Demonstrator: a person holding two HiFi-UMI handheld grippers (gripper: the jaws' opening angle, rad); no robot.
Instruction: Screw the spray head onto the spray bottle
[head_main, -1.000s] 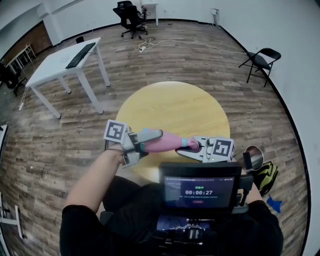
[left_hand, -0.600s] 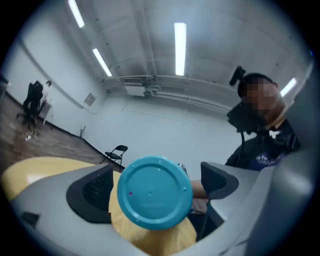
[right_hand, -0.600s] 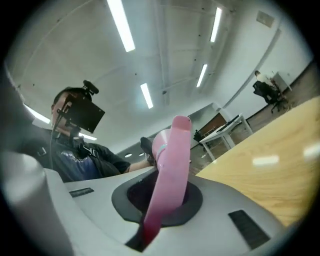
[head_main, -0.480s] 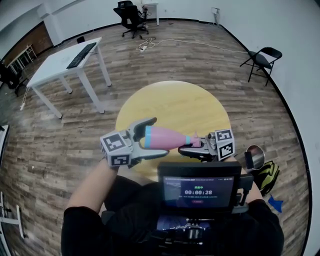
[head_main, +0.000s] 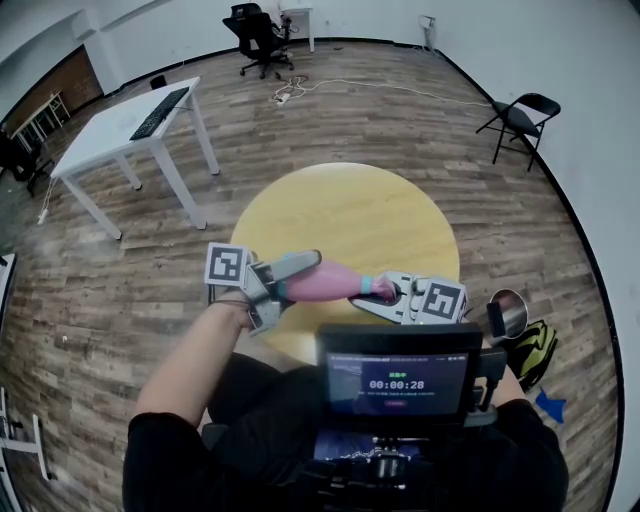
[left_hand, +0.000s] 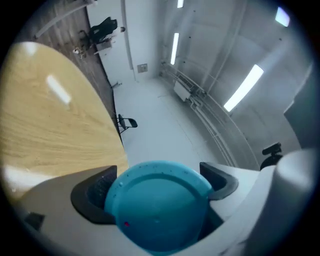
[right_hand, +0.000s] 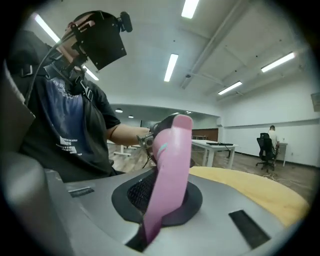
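In the head view a pink spray bottle (head_main: 322, 284) lies level in the air between my two grippers, over the near edge of the round yellow table (head_main: 350, 205). My left gripper (head_main: 288, 277) is shut on its base end. The left gripper view shows the bottle's teal round bottom (left_hand: 159, 207) filling the gap between the dark pads (left_hand: 94, 192). My right gripper (head_main: 392, 296) is shut on the pink spray head (right_hand: 169, 165), just past the teal collar (head_main: 368, 286). The head stands squeezed between the right pads (right_hand: 136, 192).
A white desk with a keyboard (head_main: 125, 125) stands at far left. A black office chair (head_main: 258, 30) is at the back, a folding chair (head_main: 522, 120) at right. A yellow-green bag (head_main: 532, 350) lies on the floor. A screen unit (head_main: 398, 382) hangs at my chest.
Half a second ago the left gripper was rolled over with its marker cube lower and the bottle turned; now it is back to the pose of a second ago. The right gripper barely shifted.
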